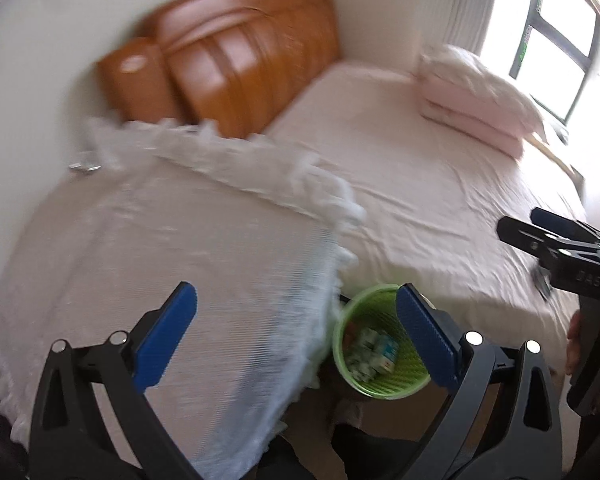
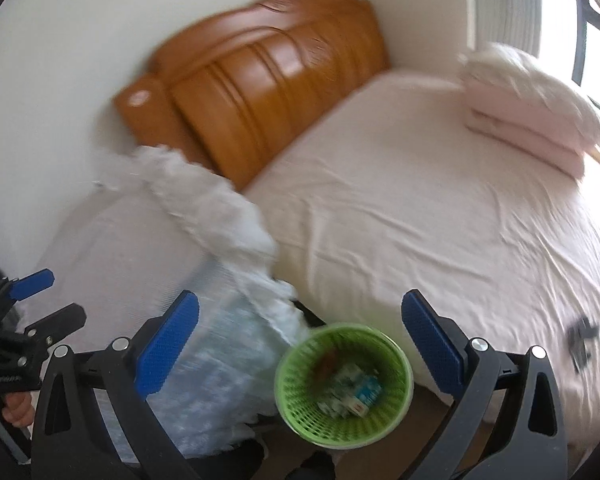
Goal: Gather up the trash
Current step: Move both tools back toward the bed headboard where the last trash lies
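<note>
**Both grippers empty above the green bin**

Beside the bed [image 2: 420, 208], down on the floor between the mattress and a white frilled cover [image 1: 188, 248], stands the green mesh wastebasket [image 2: 344, 384]. Crumpled wrappers [image 2: 350, 394] lie at its bottom, with something reddish next to them that I cannot identify. The left gripper [image 1: 296, 336] has its blue pads spread wide with nothing between them; the right gripper [image 2: 300, 344] is just as wide and just as empty.

To my eye the drop into the bin is done, and the step in hand is pulling clear and looking for more litter. Best to lift straight away from the rim so no finger catches the basket, and keep the pads off the lace. A small dark object [image 2: 580, 338] on the sheet may be next, though blur hides what it is.

Printing on the wrappers is too smeared to read. Faint letters on the right tool's body [image 1: 588, 280] cannot be made out.
</note>
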Motion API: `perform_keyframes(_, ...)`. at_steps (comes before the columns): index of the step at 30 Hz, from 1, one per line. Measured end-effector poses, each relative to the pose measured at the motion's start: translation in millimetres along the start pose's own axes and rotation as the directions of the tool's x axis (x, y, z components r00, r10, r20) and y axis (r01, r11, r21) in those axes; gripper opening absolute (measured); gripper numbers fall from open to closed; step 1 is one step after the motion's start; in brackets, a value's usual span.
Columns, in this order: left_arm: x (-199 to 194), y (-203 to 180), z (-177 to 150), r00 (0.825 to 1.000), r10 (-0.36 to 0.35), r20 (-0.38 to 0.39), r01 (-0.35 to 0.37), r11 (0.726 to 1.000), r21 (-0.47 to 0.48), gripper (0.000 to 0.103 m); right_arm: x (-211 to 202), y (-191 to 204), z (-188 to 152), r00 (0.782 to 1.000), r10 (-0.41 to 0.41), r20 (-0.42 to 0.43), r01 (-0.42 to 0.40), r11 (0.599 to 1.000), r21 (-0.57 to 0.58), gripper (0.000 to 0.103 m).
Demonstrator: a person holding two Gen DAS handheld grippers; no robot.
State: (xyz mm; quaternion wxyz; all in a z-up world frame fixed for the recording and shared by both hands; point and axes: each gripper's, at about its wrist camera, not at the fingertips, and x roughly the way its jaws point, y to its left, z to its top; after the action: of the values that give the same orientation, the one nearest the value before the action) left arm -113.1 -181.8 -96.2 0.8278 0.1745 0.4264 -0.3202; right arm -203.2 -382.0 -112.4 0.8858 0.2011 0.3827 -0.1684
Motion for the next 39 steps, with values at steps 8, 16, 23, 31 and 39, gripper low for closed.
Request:
perform_keyframes(8, -16, 68, -16, 0.999, 0.043, 0.006, -0.042, 0.986, -0.161, 0.095, 11, 60, 10, 0.997, 0.078, -0.002, -0.078, 0.992, -0.095, 0.101)
perform_keyframes(16, -17, 92, -26, 0.998, 0.065, 0.003, -0.063, 0.977, -0.205, 0.095, 17, 84, 5, 0.995, 0.095, -0.035, -0.099, 0.986, -0.131, 0.101)
perform_keyframes(23, -22, 112, -29, 0.995, 0.099, 0.005, -0.095, 0.967, -0.235, 0.095, 34, 104, 7, 0.990, 0.120, -0.067, -0.129, 0.981, -0.148, 0.101)
perform_keyframes(31, -25, 160, -39, 0.988, 0.155, -0.019, -0.154, 0.941, -0.302, 0.095, 88, 160, 35, 0.975, 0.188, -0.119, -0.209, 0.957, -0.202, 0.101)
perform_keyframes(39, -20, 225, -53, 0.977, 0.203, -0.063, -0.212, 0.900, -0.382, 0.095, 171, 261, 89, 0.970, 0.209, -0.122, -0.238, 0.913, -0.330, 0.101)
